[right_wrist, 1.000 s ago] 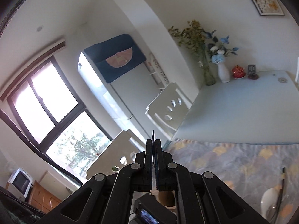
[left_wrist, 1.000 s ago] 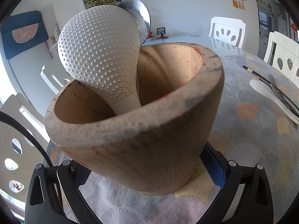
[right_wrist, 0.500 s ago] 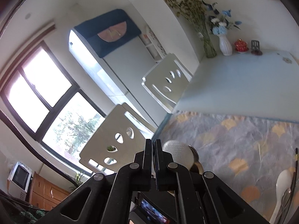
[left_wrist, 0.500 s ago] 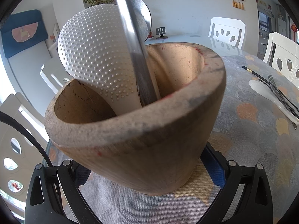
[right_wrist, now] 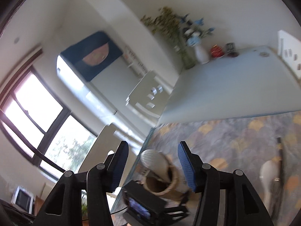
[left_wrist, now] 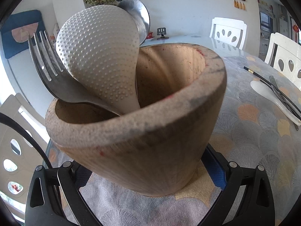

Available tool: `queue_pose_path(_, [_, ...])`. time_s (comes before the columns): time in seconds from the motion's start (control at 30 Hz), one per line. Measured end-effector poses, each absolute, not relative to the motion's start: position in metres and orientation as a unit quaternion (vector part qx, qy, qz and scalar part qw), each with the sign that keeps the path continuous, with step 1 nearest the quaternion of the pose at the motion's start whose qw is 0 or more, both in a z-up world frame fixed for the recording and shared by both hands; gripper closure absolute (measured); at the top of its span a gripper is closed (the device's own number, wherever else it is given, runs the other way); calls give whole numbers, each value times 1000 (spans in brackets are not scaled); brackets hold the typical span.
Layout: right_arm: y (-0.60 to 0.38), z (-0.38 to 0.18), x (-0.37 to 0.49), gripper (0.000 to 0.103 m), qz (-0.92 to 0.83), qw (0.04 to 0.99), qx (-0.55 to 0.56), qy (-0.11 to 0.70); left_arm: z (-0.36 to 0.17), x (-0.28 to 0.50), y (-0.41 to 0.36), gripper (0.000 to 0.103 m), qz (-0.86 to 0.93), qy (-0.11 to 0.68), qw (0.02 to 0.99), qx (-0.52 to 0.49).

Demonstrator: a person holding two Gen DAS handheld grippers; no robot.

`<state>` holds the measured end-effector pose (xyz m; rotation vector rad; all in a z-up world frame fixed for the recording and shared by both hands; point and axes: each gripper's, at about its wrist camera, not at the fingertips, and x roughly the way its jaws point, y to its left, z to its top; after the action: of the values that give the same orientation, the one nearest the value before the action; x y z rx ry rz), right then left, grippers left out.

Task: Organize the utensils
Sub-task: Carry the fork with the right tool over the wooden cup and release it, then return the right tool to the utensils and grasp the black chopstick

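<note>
Wooden cup (left_wrist: 150,141) | tilted | fork (left_wrist: 54,71), dimpled white paddle (left_wrist: 101,56) inside

The wooden holder (left_wrist: 143,141) is tan, its rim smudged grey with red flecks. In it stand a white paddle (left_wrist: 99,56) dotted with raised bumps, a silver fork (left_wrist: 50,71) at nine o'clock and a silver spoon (left_wrist: 139,17) at twelve. The tablecloth (left_wrist: 250,131) shows grey fan scallops with orange and yellow ones. At three o'clock lie a white spoon (left_wrist: 270,98) and black chopsticks (left_wrist: 263,79).
</note>
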<state>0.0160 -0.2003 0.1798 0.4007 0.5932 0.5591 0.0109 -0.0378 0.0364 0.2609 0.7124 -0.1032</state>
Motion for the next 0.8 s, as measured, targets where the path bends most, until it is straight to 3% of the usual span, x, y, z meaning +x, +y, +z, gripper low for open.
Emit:
queue_pose_path(0.17, [-265, 193, -8, 48, 198, 921, 223, 250, 37, 10, -37, 3, -51, 348, 928, 127])
queue_pose_path(0.3, [-318, 199, -26, 33, 122, 938, 237, 222, 37, 10, -37, 3, -50, 348, 928, 127])
queue_pose_path(0.8, [-377, 143, -8, 33, 10, 920, 261, 292, 38, 9, -35, 2, -49, 348, 927, 129])
